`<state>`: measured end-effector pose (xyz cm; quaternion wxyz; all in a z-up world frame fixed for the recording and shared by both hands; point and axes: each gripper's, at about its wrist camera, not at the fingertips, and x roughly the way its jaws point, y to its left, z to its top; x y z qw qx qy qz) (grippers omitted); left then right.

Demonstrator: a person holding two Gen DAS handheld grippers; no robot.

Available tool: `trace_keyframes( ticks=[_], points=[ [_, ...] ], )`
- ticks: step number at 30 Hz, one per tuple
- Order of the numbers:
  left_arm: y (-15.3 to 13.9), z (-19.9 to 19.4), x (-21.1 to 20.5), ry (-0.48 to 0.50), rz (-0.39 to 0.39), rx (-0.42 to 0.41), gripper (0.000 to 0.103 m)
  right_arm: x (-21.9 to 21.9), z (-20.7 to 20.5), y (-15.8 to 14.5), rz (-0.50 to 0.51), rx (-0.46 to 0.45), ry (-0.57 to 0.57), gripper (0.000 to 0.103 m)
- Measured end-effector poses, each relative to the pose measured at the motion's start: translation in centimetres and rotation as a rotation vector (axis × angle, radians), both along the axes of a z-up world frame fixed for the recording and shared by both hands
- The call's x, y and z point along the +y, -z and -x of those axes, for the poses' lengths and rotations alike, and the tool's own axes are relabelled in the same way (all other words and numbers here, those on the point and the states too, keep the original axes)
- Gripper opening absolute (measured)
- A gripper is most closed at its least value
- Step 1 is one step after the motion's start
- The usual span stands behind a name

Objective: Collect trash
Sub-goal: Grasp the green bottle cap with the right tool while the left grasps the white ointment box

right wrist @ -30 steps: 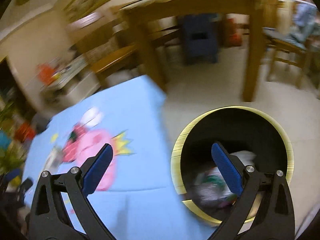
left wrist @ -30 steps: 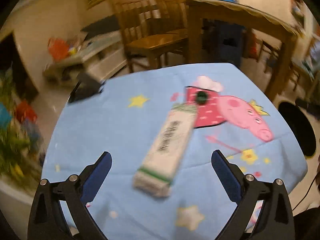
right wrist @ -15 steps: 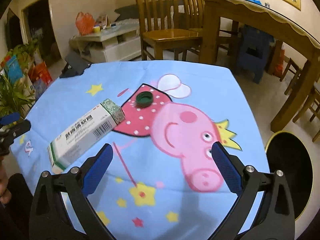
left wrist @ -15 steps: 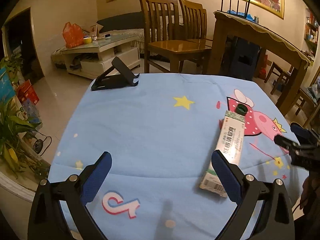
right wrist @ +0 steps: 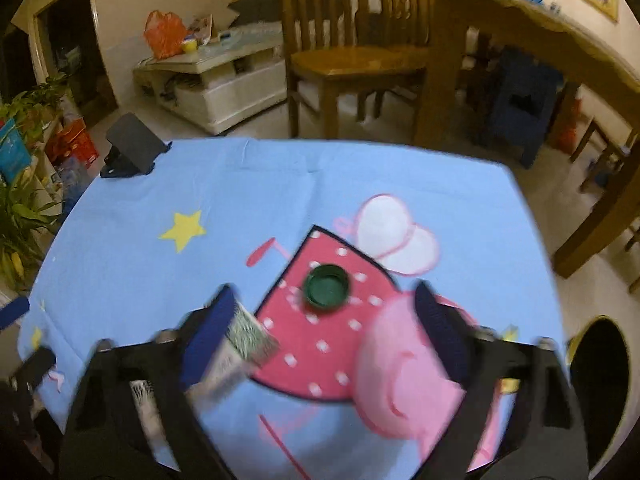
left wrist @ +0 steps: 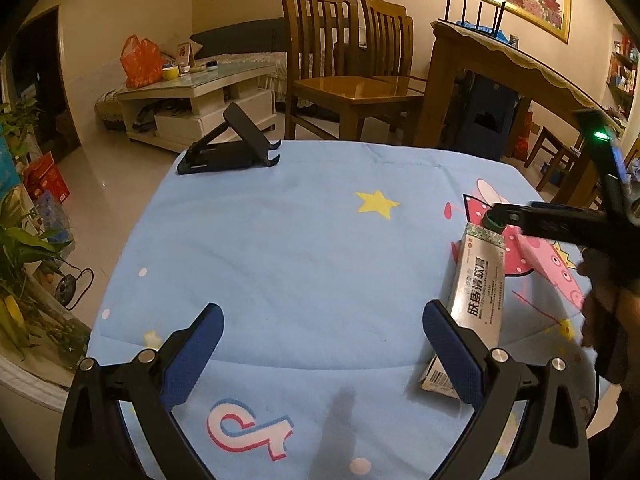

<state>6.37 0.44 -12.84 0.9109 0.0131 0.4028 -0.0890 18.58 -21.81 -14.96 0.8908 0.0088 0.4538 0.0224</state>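
Right gripper [right wrist: 324, 320] first: its blue jaws are closing over the blue cartoon cloth [right wrist: 240, 208], and the only thing between them is the green bottle cap [right wrist: 326, 285], which lies open side up on the red spotted dress of the printed pig, clear of both pads. My right gripper's left pad sits just beside the patterned end of the long white box [right wrist: 236, 348]; whether it touches the box I cannot tell through the blur. From the other camera, the same gripper shows as a dark blurred arm with its tip right at the cap [left wrist: 493, 220]. My left gripper [left wrist: 320, 344] hovers low over the near part of the cloth with its jaws spread wide and nothing between them, only bare blue fabric and a red-and-white logo print below. The box [left wrist: 478, 292] lies flat on the cloth, its length running away from me, its near end hidden behind the left gripper's right pad and its far end just short of the cap. A yellow star is printed further out towards the middle of the cloth. At the far left corner stands a black folding phone stand [left wrist: 230, 148]. Off the right edge of the table, down on the floor, is the dark round mouth of a bin [right wrist: 600, 384]. Beyond are wooden chairs [left wrist: 344, 60] and a low white coffee table [left wrist: 200, 96].
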Motion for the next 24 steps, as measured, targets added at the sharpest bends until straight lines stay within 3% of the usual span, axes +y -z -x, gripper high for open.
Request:
trace_keyframes(
  ticks=[3, 6, 8, 11, 18, 24],
  points=[
    [0.3, -0.1, 0.2, 0.001, 0.005, 0.006, 0.096, -0.3, -1.9, 1.7, -0.011, 0.051, 0.012, 0.069],
    [0.5, -0.3, 0.3, 0.001, 0.002, 0.01, 0.096, 0.1, -2.1, 2.3, 0.018, 0.036, -0.006, 0.068],
    [0.7, -0.4, 0.2, 0.002, 0.004, 0.016, 0.096, 0.8, -1.7, 2.5, 0.05, 0.027, -0.033, 0.049],
    [1.2, -0.7, -0.1, 0.008, 0.005, 0.032, 0.096, 1.7, -1.2, 2.5, 0.087, 0.015, -0.057, 0.031],
    [1.2, -0.4, -1.1, 0.032, -0.014, 0.025, 0.096, 0.1, 0.4, 2.7, 0.038, 0.029, -0.039, 0.032],
    [1.2, 0.1, -2.4, 0.076, -0.026, 0.032, 0.096, -2.9, 4.5, 2.9, 0.0, 0.068, -0.029, 0.032]
  ],
)
